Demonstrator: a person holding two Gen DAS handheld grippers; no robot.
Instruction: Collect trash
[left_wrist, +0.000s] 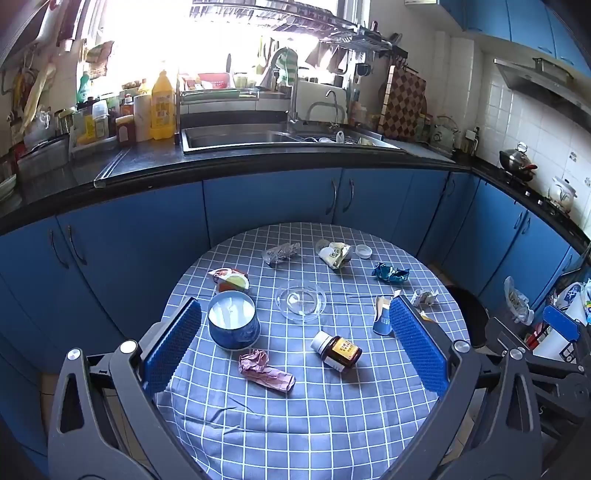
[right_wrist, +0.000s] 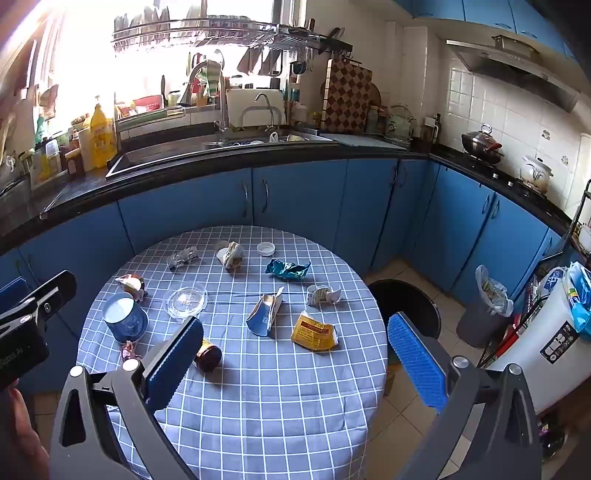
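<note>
Both the left gripper (left_wrist: 295, 332) and the right gripper (right_wrist: 295, 350) are wide open and hold nothing. The left should probably come down over the pink wrapper (left_wrist: 266, 373), closing only once its pads are on both sides.

Left tool (left_wrist: 295, 334) wide open, empty, above brown bottle (left_wrist: 338, 350) and pink wrapper (left_wrist: 266, 373)

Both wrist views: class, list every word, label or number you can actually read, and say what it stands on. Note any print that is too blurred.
"...Rebot.AI", partly cut off: on the black body of the left gripper.
Brown bottle label: print too small to read.
Yellow packet: red band with characters, blurred.
Yellow jug label: unreadable.
White bin sticker: unreadable.
</note>
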